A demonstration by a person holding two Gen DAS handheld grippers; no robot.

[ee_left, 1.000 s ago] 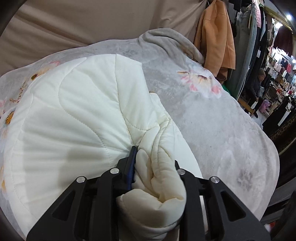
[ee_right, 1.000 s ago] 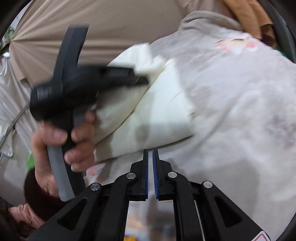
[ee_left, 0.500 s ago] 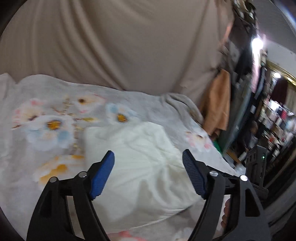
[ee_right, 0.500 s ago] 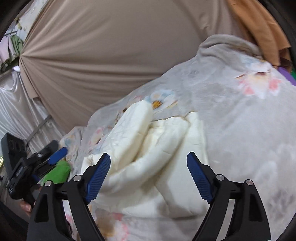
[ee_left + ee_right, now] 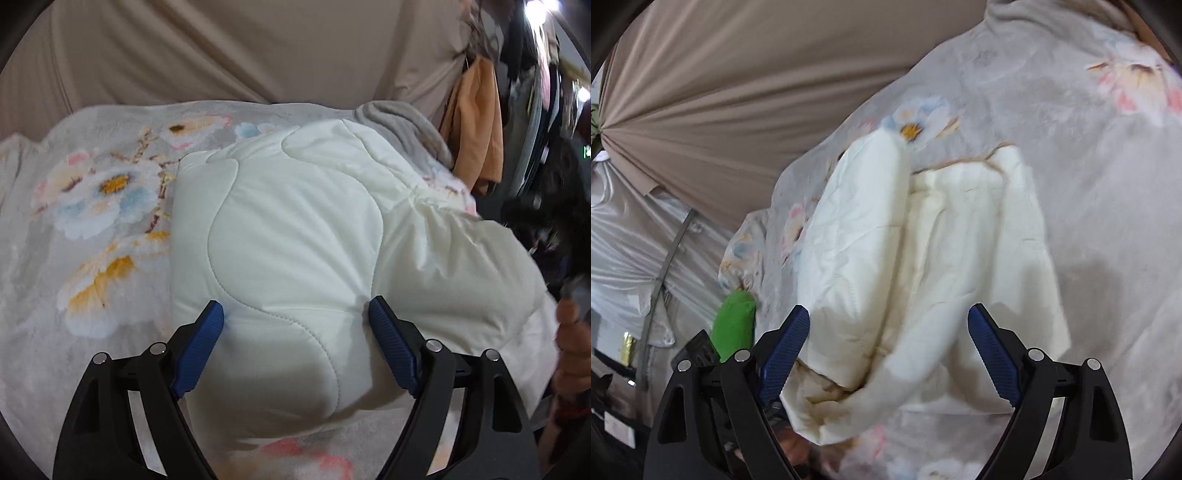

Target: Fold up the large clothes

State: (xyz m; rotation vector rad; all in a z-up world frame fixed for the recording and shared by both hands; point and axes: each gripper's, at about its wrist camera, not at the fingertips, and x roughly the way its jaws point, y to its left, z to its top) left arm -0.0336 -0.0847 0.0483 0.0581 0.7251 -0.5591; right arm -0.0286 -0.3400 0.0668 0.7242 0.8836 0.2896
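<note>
A cream quilted padded garment (image 5: pixel 295 236) lies folded in a thick bundle on a grey floral blanket (image 5: pixel 92 206). My left gripper (image 5: pixel 295 317) is open, its blue pads on either side of the bundle's near edge, holding nothing. In the right wrist view the same garment (image 5: pixel 923 266) shows its layered folded edges. My right gripper (image 5: pixel 888 325) is open just above the bundle's near end, empty.
A beige curtain (image 5: pixel 240 48) hangs behind the bed. An orange garment (image 5: pixel 476 122) hangs at the right by racks of clothes. A green object (image 5: pixel 735 325) sits at the blanket's left edge. A hand (image 5: pixel 570 350) shows at the right edge.
My left gripper let go of the cream garment and opened. My right gripper opened from shut. Both have since moved in closer over the folded bundle.
</note>
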